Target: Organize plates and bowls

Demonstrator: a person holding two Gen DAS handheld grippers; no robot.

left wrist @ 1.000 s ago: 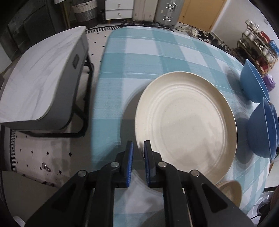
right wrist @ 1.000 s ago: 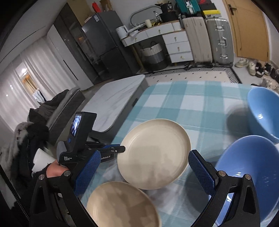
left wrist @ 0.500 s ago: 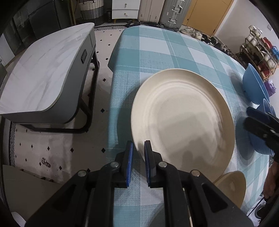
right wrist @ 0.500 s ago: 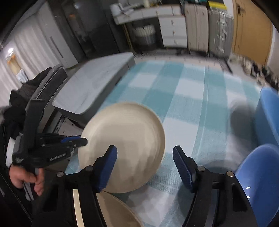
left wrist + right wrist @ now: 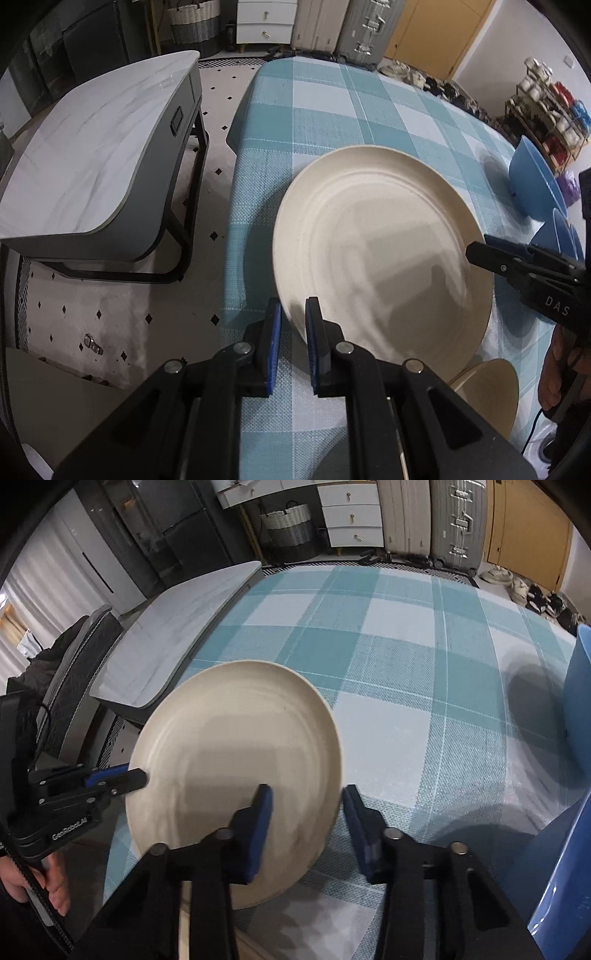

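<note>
Right gripper has dropped in and is closing astride the round cream plate's right rim — not clamped yet. Left gripper stays clenched on the opposite rim, plate raised over the checked tablecloth — two-handed carry next, probably.

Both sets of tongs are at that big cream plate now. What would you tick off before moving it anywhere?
1. Left tongs shut on the cream plate rim: ok.
2. Right tongs gripping the opposite rim: not ok, jaws closing around it, pads apparently not pressing yet.
3. Plate clear of the tablecloth: cannot tell.
4. Tan plate underneath not snagged: cannot tell, mostly hidden.
5. Blue bowls clear of the plate: ok, they sit apart.
</note>
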